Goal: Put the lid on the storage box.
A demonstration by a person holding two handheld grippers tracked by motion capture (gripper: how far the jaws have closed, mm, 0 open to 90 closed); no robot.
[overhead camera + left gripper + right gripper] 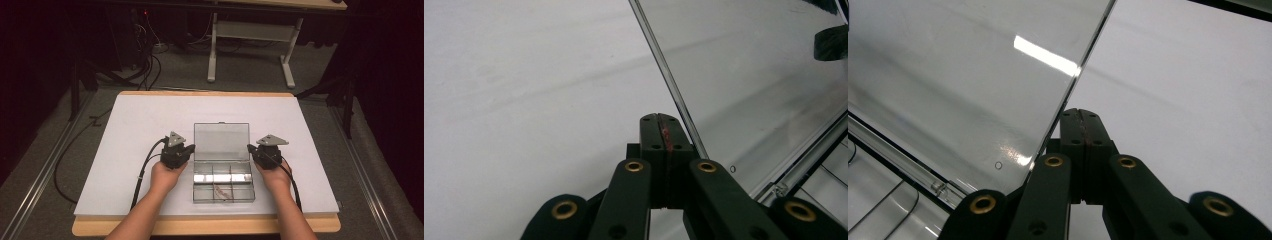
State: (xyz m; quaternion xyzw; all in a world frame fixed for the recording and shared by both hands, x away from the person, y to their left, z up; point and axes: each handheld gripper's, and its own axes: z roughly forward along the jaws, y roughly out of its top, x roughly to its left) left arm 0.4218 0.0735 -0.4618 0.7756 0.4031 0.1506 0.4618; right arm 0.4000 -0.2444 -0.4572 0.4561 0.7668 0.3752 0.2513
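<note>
One clear plastic box [223,181] sat on the white table [135,125], near the front edge and about in the middle. Its one lid [221,141] was open and lay back toward twelve o'clock, away from the person. The box's long side ran across the table from nine o'clock to three o'clock, and its open top faced up. Thin walls split the box into small parts, in two rows. One small reddish thing [220,190], too small to name, lay in the front row.

Two grippers were there, one in each hand. The left gripper [176,152] sat at nine o'clock from the box, just beside the lid's left edge. The right gripper [265,152] sat at three o'clock from the box, just beside the lid's right edge. Each had one grey three-cornered plate on top and one black cable trailing back toward six o'clock.

In the left gripper view, the left gripper's two black jaws were pressed tight together with nothing between them. A bit of red showed along the line where they met. The lid's edge ran up past them at one o'clock. In the right gripper view, the right gripper's jaws were also pressed tight together and held nothing. The lid's edge ran up past them at eleven o'clock.
</note>
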